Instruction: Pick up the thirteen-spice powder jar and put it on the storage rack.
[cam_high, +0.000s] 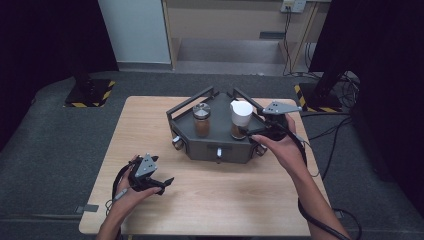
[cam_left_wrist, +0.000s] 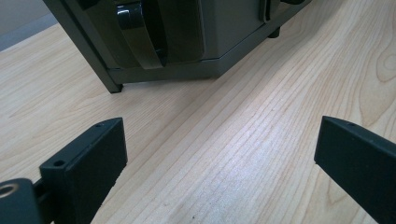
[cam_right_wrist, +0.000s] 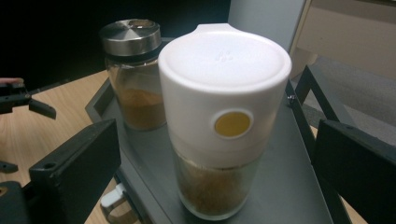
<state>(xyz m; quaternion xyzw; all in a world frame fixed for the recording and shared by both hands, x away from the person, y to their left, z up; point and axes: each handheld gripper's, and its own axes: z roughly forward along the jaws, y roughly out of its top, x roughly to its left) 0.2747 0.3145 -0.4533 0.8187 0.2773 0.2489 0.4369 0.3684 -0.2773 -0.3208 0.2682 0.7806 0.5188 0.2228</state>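
Two jars stand on the grey rack (cam_high: 210, 145) in the high view; the right gripper (cam_high: 250, 131), jaws spread, sits beside the white-capped jar (cam_high: 240, 119). Left gripper view: left gripper (cam_left_wrist: 219, 154) open over bare table (cam_left_wrist: 261, 116). Right gripper view: the jar is centred between the jaws, so closing squarely below the cap should grip best.

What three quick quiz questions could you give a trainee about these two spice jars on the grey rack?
1. True or false: the right gripper clamps the white-capped jar.
2. Which jar has a metal lid: A, the one nearer the right gripper; B, the other jar?
3. Fill in: the left gripper hovers open above the bare wooden ____.

Key
1. False: the jar stands between the jaws, but they are open and clear of it.
2. B.
3. Table; both jars stand on the rack.
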